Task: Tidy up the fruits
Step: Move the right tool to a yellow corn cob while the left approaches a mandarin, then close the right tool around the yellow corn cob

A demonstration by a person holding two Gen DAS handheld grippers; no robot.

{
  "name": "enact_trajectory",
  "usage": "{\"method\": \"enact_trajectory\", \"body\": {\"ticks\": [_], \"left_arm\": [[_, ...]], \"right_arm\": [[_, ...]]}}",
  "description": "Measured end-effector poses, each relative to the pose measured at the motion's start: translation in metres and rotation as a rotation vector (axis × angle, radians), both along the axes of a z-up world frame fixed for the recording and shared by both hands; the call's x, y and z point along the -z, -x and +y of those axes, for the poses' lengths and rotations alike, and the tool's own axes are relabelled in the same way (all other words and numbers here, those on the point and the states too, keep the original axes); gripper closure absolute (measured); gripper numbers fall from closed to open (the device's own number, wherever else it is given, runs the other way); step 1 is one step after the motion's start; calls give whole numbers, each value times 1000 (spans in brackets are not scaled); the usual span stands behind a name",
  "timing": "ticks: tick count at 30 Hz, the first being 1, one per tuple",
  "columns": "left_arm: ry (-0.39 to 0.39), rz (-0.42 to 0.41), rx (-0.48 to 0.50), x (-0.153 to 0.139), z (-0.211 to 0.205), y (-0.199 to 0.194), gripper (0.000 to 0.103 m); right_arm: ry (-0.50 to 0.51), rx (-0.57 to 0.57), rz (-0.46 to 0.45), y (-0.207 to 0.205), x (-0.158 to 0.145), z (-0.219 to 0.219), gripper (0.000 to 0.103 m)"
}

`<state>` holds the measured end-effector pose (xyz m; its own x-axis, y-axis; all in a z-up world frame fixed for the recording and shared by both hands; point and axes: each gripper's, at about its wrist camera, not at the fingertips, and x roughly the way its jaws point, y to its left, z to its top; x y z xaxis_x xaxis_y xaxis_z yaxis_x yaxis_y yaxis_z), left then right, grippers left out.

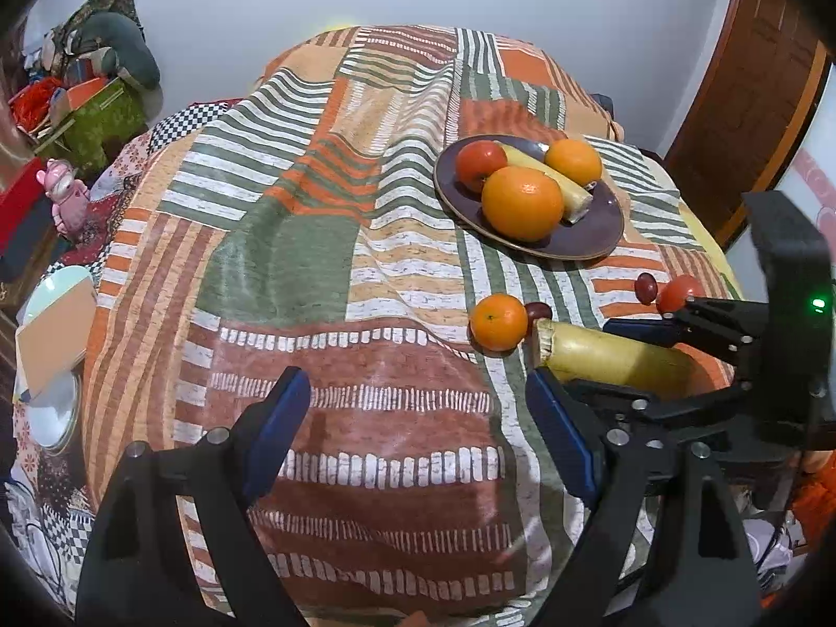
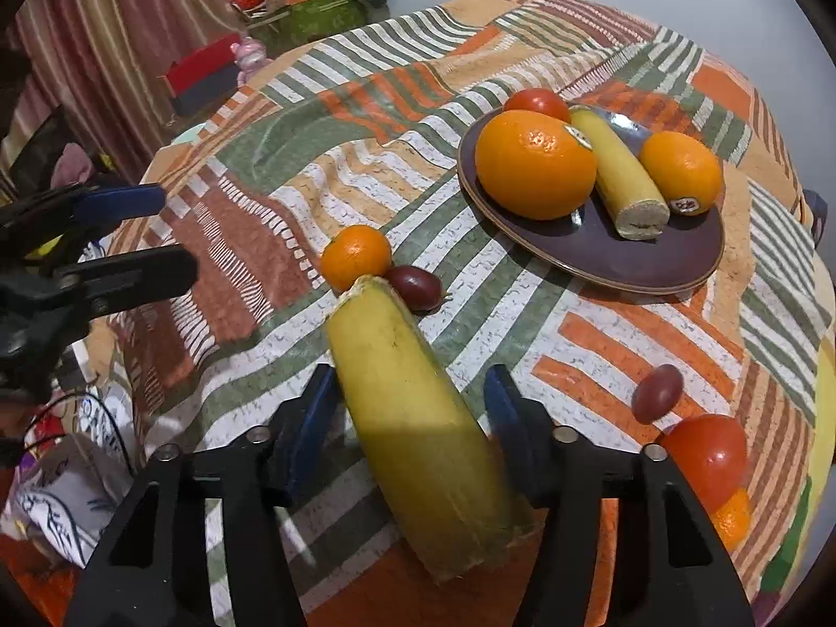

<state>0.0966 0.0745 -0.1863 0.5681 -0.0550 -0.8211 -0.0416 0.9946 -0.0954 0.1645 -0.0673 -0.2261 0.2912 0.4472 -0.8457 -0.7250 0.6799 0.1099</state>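
Note:
A dark plate (image 1: 590, 240) (image 2: 601, 251) holds two oranges, a tomato and a banana piece (image 2: 622, 172). On the cloth lie a small orange (image 1: 498, 322) (image 2: 355, 256), a dark grape (image 2: 415, 287), another grape (image 2: 657, 393) and a tomato (image 2: 705, 454). A yellow banana piece (image 2: 418, 418) (image 1: 611, 355) lies between the fingers of my right gripper (image 2: 413, 423), which is open around it, pads apart from its sides. My left gripper (image 1: 418, 418) is open and empty over the bare cloth, left of the banana.
The table is covered by a striped orange, green and white cloth (image 1: 324, 240). Clutter, boxes and a pink toy (image 1: 65, 193) stand beyond the left edge. A wooden door (image 1: 747, 104) is at the right.

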Motion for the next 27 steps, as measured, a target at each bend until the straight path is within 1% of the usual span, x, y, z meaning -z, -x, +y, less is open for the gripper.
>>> {"method": "enact_trajectory", "body": {"ticks": [3,6,11,15,16,17,19,21,24,25,26,27], "left_arm": [[-4,8,15,5,-4,-5,18],[2,20,38,9,-9,-11,18],[29,47,76,14,-16,-23,18],[36,57,112,18,-25,-32,18],[38,62,118,20,-27,-34,21],[37,69,126,22,-29,-36,27],[37,88,140,26,-33,-42,34],[33,99,146,30,-36,-46,37],[23,103,153,32,-39,-52,46],[24,104,156,32,-40,-55,51],[24,106,159,33,-40,-57,55],[28,112,163,34,-40,-61,58]], "right_arm": [[-9,14,-25,4,-6,-8,61],[-34,48,0,1,-9,-19,64],[-22,109,13,1,-8,-40,66],[-15,128,33,0,-9,-49,65],[-17,126,42,0,-9,-50,65],[-14,126,53,-2,-7,-49,63],[-8,125,68,-5,-6,-46,60],[-8,115,72,-8,-3,-42,59],[1,103,72,-13,3,-38,59],[-5,103,76,-15,5,-37,59],[-13,104,77,-16,5,-39,61],[-17,107,77,-17,6,-39,64]]}}
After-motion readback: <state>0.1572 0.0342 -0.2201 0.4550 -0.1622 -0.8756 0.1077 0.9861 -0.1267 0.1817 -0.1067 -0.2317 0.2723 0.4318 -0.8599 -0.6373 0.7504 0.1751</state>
